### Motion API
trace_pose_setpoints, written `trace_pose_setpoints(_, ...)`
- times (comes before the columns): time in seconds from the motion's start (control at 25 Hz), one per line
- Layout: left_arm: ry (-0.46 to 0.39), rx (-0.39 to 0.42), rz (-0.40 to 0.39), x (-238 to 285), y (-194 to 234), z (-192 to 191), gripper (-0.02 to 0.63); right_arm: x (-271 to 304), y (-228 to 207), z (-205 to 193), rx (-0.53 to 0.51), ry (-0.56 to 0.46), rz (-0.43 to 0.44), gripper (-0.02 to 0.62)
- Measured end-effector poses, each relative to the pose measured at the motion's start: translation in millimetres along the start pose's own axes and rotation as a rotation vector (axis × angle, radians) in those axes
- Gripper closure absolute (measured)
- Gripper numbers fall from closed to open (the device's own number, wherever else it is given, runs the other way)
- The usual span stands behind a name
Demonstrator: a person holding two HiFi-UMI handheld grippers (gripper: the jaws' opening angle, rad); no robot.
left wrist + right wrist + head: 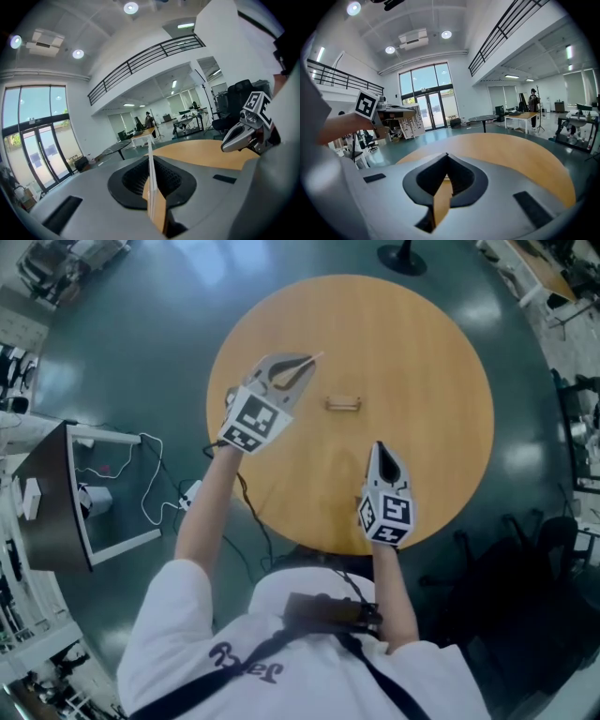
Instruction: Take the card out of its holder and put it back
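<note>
A: Which step?
B: Card (pixel 151 173) is out, clamped edge-on in the left tool (pixel 306 362), above the tabletop (pixel 422 352) and just left of the holder (pixel 343 403).
A: Holder?
B: Looks empty, sitting mid-tabletop. Right tool (pixel 379 448) has its jaws together on nothing, nearer the person.
A: Next?
B: Probably the return: line the card's edge up over the holder, then lower it in.
</note>
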State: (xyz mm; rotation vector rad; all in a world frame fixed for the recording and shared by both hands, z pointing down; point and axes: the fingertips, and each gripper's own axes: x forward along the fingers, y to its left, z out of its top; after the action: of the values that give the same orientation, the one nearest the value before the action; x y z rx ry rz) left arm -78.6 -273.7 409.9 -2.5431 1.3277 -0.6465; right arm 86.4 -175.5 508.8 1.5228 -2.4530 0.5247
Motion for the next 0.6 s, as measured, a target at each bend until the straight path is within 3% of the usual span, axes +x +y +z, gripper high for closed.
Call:
trace_pose_setpoints(0.36,-0.040,0.161,-0.179,38,-25,6,0.577,6,-16,1,0.032,-0.009,-0.033,0.574)
trace_pose_setpoints(0.6,-0.123,0.154,-0.299,49,-39,9,0.577,11,-18,-2,0.054,0.006,-0.037,0.574)
